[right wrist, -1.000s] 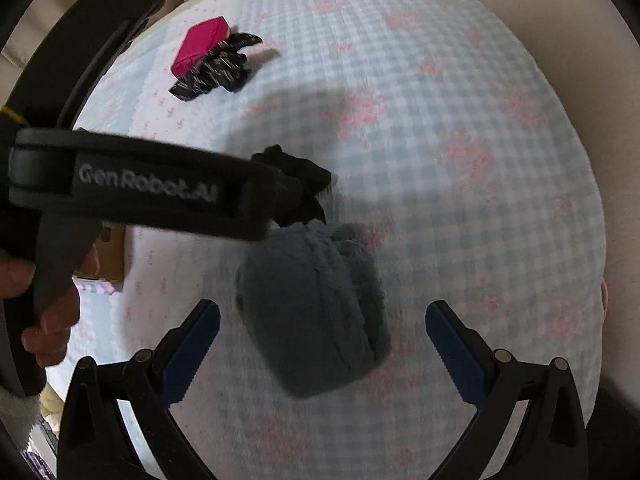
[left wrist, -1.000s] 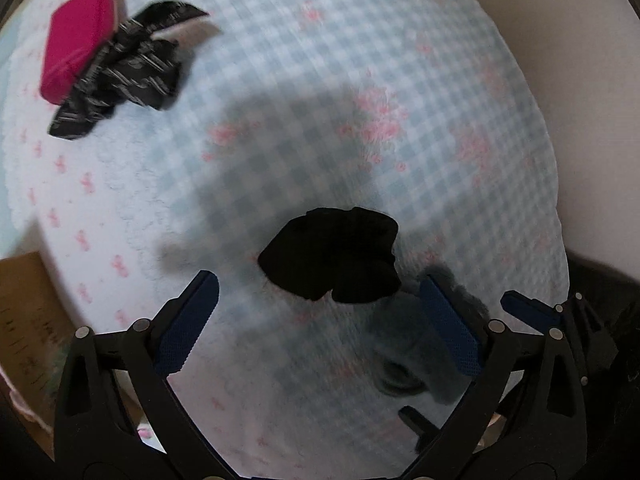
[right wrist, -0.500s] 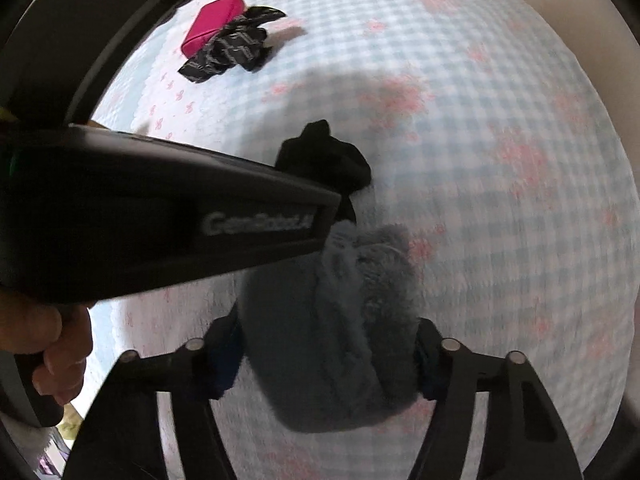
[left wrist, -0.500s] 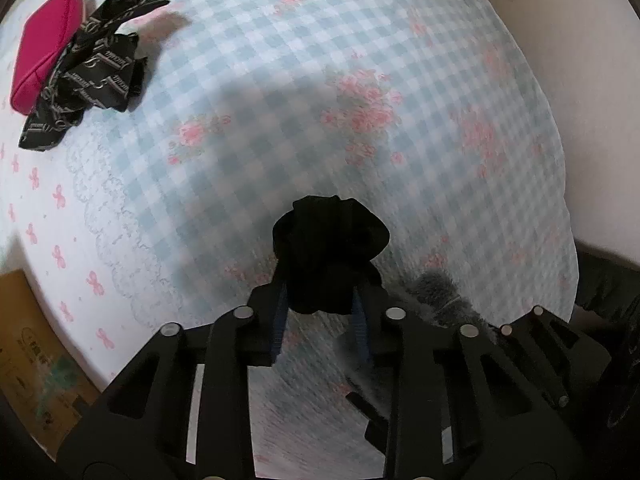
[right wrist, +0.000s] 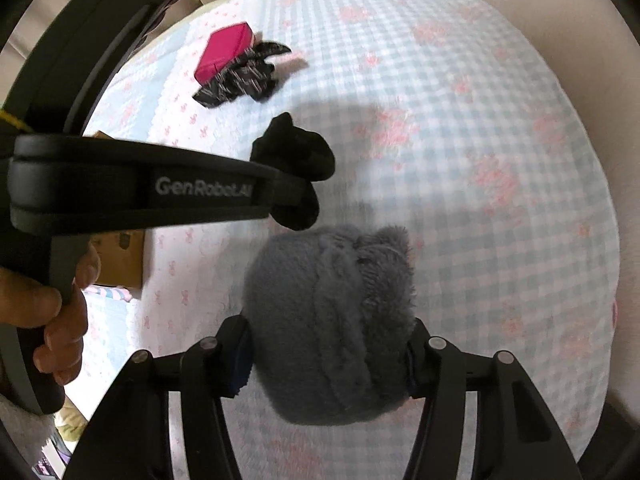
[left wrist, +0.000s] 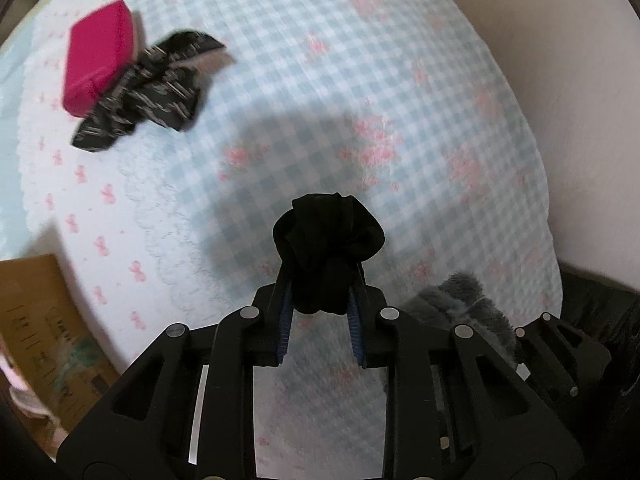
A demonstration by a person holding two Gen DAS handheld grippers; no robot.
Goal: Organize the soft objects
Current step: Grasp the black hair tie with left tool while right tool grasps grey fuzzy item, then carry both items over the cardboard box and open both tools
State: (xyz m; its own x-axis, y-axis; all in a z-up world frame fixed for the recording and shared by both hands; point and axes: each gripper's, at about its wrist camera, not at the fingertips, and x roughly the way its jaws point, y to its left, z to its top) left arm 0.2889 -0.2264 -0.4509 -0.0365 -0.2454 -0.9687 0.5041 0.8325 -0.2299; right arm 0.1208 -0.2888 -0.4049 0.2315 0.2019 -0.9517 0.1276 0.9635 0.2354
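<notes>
While the left wrist view looks steeply down on a blue-checked bedspread with pink flowers, the left gripper is clamped tight on a balled black sock bunched between and beyond its fingertips. Far ahead and to its left, a magenta pouch touches a black patterned cloth; its white print is too blurred to read. Low left sits a brown cardboard box, its markings illegible.

From the right wrist view, the right gripper has its jaws closing on a fuzzy grey sock bundle, pads pressing both sides. Left of it, the other gripper's body reads "GenRobot.AI", held in a hand, the black sock at its tip.
</notes>
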